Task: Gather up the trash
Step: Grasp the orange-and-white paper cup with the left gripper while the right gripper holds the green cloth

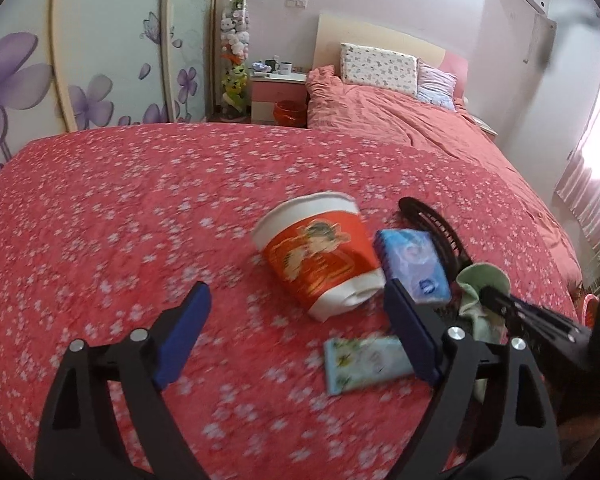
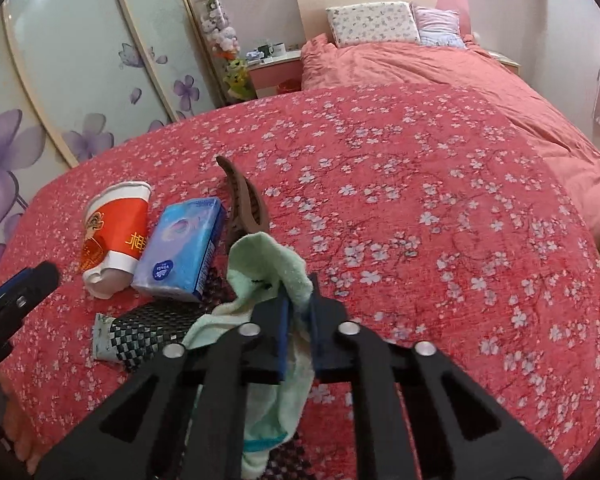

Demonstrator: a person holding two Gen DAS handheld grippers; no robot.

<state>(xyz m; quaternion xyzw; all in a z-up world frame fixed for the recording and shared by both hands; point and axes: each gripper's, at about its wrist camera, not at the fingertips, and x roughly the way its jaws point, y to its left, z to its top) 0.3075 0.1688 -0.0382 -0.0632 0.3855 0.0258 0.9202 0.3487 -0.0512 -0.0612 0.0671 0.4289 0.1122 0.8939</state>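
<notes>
A crushed red-and-white paper cup (image 1: 319, 252) (image 2: 114, 232) lies on its side on the red floral bedspread (image 1: 120, 220). A blue tissue pack (image 1: 413, 264) (image 2: 182, 246) lies to the right of the cup. A small green-white packet (image 1: 365, 362) (image 2: 100, 336) lies nearer me. My left gripper (image 1: 296, 320) is open just short of the cup, empty. My right gripper (image 2: 300, 308) is shut on a light green cloth (image 2: 268, 264), which also shows in the left wrist view (image 1: 479, 292). The cloth hangs over a dark woven basket (image 2: 156, 326).
The basket's curved brown handle (image 2: 242, 196) (image 1: 435, 220) rises behind the tissue pack. Pillows (image 2: 373, 22) and a rumpled pink duvet (image 2: 419, 64) lie at the bed's head. A pink nightstand (image 1: 278, 92) and a wardrobe with purple flowers (image 1: 20, 88) stand at the left.
</notes>
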